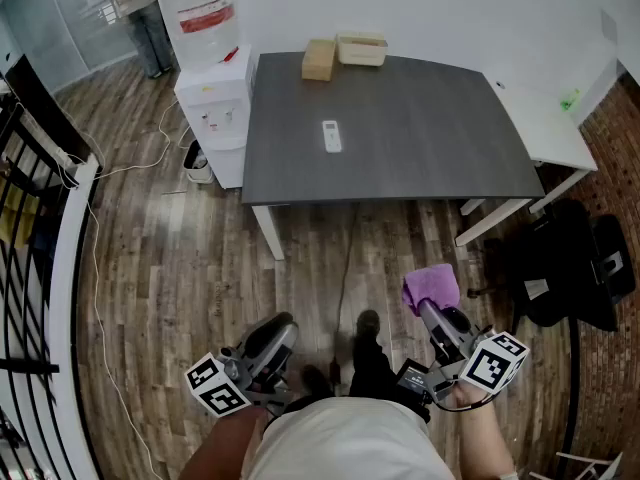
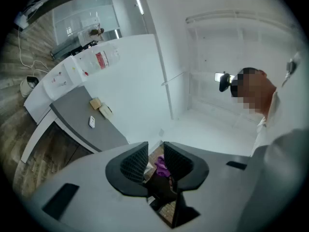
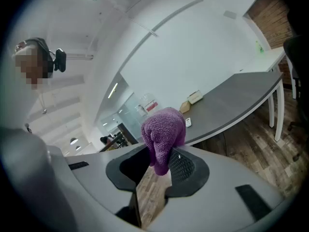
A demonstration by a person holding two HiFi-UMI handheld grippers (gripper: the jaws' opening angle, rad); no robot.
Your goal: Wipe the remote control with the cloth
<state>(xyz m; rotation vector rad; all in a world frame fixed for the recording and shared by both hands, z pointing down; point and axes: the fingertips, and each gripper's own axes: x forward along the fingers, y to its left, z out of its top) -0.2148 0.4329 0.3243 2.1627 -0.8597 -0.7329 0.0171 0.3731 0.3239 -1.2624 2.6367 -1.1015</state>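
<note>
1. The right gripper (image 1: 432,316) is clenched on the purple cloth (image 1: 431,288), which bunches up above its jaws.
2. The left gripper (image 1: 281,328) is empty, with its jaws a narrow gap apart.
3. Both grippers hang over the wood floor (image 1: 180,258), well apart from the grey table (image 1: 420,158).
4. The remote control (image 1: 331,136) lies flat near the table's middle, untouched.
5. The step in hand appears to be the approach. Wiping has not begun.
6. The next move calls for carrying the cloth to the remote control. The left gripper probably steadies it.

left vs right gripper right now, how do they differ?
The right gripper grips the purple cloth; the left gripper is empty. The right gripper's jaws are spread by the purple cloth; the left gripper's nearly meet. Both hang over the floor, short of the table.
</note>
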